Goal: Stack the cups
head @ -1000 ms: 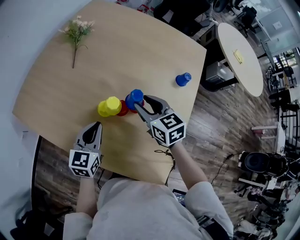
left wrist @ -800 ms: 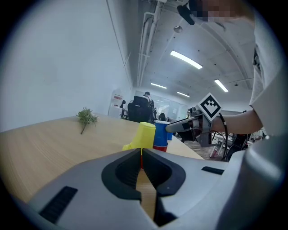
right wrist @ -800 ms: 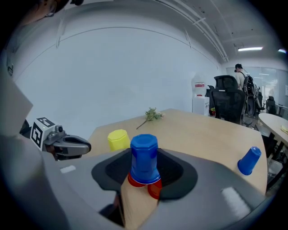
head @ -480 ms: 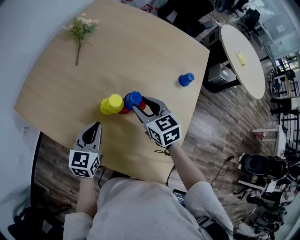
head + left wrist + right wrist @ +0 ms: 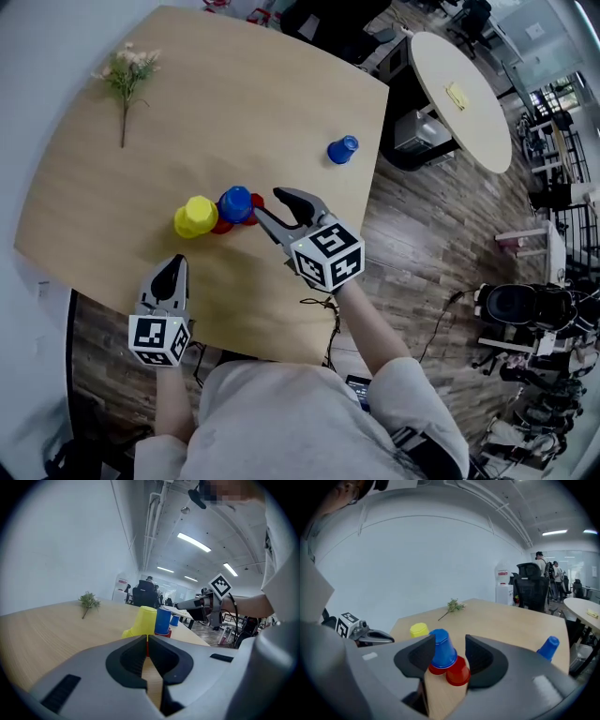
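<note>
An upturned blue cup [image 5: 234, 202] sits on top of a red cup [image 5: 221, 225], and a second red cup [image 5: 256, 201] touches it. A yellow cup [image 5: 195, 216] stands just to their left. A lone blue cup [image 5: 342, 150] stands near the table's right edge. My right gripper [image 5: 267, 205] is open. Its jaws have just been opening, and the stacked blue cup [image 5: 443, 651] stands between their tips with no pad pressing on it. My left gripper [image 5: 173, 265] is shut and empty near the front edge, pointing at the yellow cup [image 5: 143, 619].
A dried flower sprig [image 5: 125, 71] lies at the far left of the wooden table [image 5: 281, 103]. Beyond the table's right edge are a wood floor, an oval white table [image 5: 464, 98] and office chairs. A cable hangs at the front edge.
The right gripper set the blue cup down on the red cup, let go of it and spread its jaws wider. The left gripper has stayed still.
</note>
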